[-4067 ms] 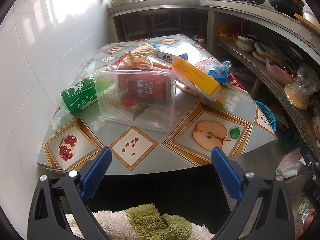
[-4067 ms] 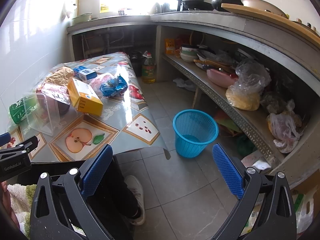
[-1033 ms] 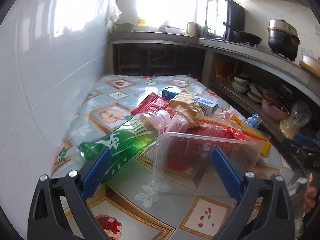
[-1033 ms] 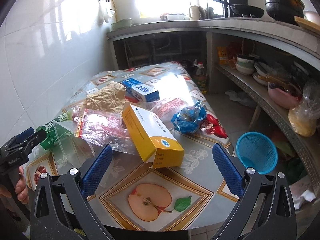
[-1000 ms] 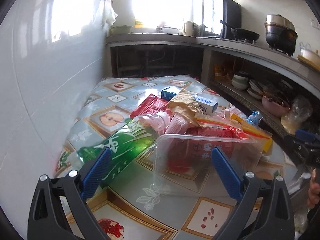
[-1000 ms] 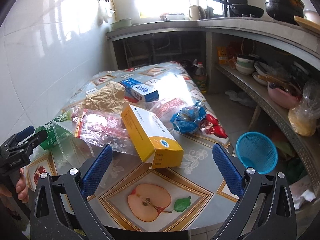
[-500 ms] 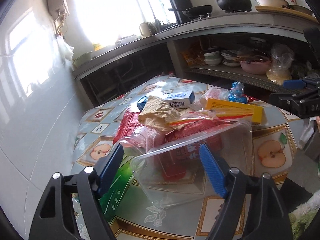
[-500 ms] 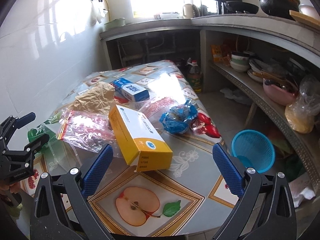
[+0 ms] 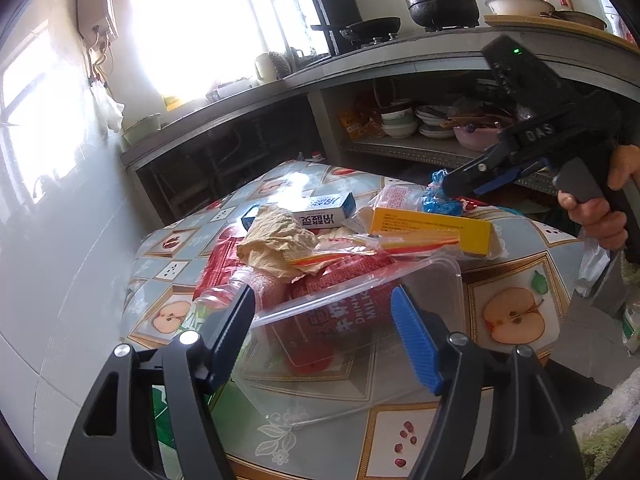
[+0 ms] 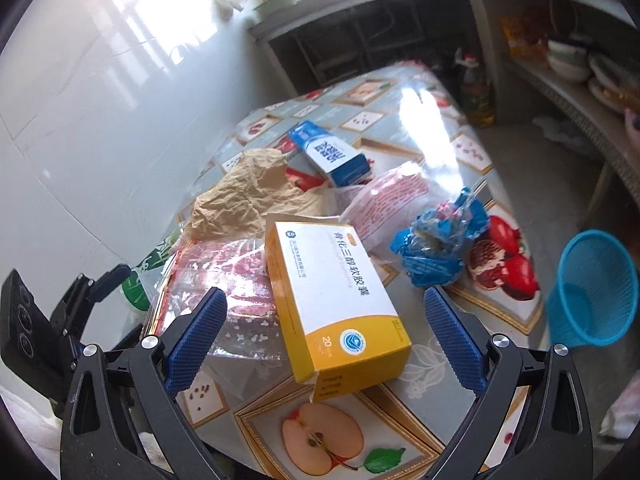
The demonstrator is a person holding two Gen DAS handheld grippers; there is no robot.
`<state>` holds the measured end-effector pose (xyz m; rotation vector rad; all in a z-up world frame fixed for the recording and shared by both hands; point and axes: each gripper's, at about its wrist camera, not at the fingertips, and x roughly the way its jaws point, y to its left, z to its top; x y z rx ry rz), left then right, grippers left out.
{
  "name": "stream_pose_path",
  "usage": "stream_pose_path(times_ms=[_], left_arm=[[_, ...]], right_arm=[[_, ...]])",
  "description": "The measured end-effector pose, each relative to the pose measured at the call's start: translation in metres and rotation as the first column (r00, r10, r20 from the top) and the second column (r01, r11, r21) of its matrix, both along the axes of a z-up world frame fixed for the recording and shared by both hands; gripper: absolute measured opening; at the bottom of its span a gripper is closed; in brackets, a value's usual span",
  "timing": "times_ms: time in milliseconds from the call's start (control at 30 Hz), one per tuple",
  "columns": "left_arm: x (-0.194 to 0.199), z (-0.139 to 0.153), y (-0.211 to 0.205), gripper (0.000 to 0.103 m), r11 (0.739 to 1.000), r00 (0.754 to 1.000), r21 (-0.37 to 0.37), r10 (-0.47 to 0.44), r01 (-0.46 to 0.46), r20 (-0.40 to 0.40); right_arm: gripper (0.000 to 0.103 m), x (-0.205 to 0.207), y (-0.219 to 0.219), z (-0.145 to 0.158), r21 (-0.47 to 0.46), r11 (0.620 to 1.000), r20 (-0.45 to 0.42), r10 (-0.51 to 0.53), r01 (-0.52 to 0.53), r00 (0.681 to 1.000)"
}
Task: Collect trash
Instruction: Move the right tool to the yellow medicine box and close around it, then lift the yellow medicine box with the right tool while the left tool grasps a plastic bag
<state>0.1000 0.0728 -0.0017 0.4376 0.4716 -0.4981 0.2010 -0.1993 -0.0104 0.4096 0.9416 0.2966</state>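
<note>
My left gripper point(image 9: 324, 332) hovers just in front of a clear plastic container point(image 9: 360, 360) lying on its side, a red milk pack point(image 9: 340, 316) showing through it. Its jaws are closing; the pads stay off the container, which is wider than the gap. My right gripper point(image 10: 324, 340) stands open above a yellow and white box point(image 10: 336, 300), not touching it. Around these lie crumpled brown paper point(image 10: 248, 196), a blue and white carton point(image 10: 332, 152), a blue wrapper point(image 10: 440, 244), a red-printed zip bag point(image 10: 236, 276) and a green bottle point(image 10: 140, 280).
The trash is piled on a small table with a fruit-patterned cloth point(image 9: 512, 316), set against a white tiled wall point(image 9: 60, 220). A blue plastic basket point(image 10: 592, 288) stands on the floor to the table's right. Shelves with dishes point(image 9: 400, 124) run along the far side.
The left gripper's jaws have narrowed and it has rolled and edged closer to the clear container. The right gripper has come in low over the yellow box, which now looks much larger.
</note>
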Motion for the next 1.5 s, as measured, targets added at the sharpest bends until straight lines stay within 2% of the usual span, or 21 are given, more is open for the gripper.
stream_pose_path(times_ms=[67,167,333,467,767,933,1200,1367,1500], left_arm=[[-0.001,-0.001,0.002,0.069,1.000,1.000,-0.010,0.000,0.000,-0.007],[-0.002,-0.002,0.006,0.069,1.000,1.000,-0.030,0.001,-0.002,-0.017],[0.004,0.001,0.014,0.069,0.994,0.998,-0.107,-0.025,0.018,-0.062],[0.012,0.005,0.019,0.069,0.986,0.995,-0.167,-0.032,0.015,-0.098],[0.015,0.002,0.023,0.069,0.983,0.993,-0.184,-0.019,-0.003,-0.118],[0.016,0.002,0.024,0.069,0.982,0.992,-0.191,-0.021,-0.003,-0.124],[0.017,0.003,0.024,0.069,0.982,0.992,-0.190,-0.020,-0.004,-0.124],[0.016,0.006,0.026,0.069,0.980,0.993,-0.197,-0.023,0.000,-0.117],[0.013,0.013,0.026,0.069,0.973,0.992,-0.229,-0.043,0.015,-0.118]], right_arm=[[0.094,0.010,-0.006,-0.008,0.049,0.999,-0.047,-0.010,0.013,0.999],[0.094,0.013,-0.012,-0.009,0.105,0.994,-0.072,-0.013,0.021,0.997],[0.094,0.021,-0.007,-0.017,0.127,0.991,-0.130,0.061,-0.045,0.990],[0.094,0.035,-0.002,-0.027,0.167,0.980,-0.135,0.133,-0.110,0.982],[0.094,0.059,0.004,-0.051,0.229,0.961,-0.196,0.201,-0.155,0.960],[0.077,0.061,0.009,-0.053,0.206,0.964,-0.196,0.207,-0.166,0.959],[0.073,0.052,0.014,-0.041,0.155,0.972,-0.156,0.202,-0.178,0.967],[0.073,0.038,0.001,-0.027,0.188,0.970,-0.110,0.174,-0.152,0.979],[0.072,0.021,-0.015,-0.020,0.264,0.957,-0.087,0.149,-0.121,0.985]])
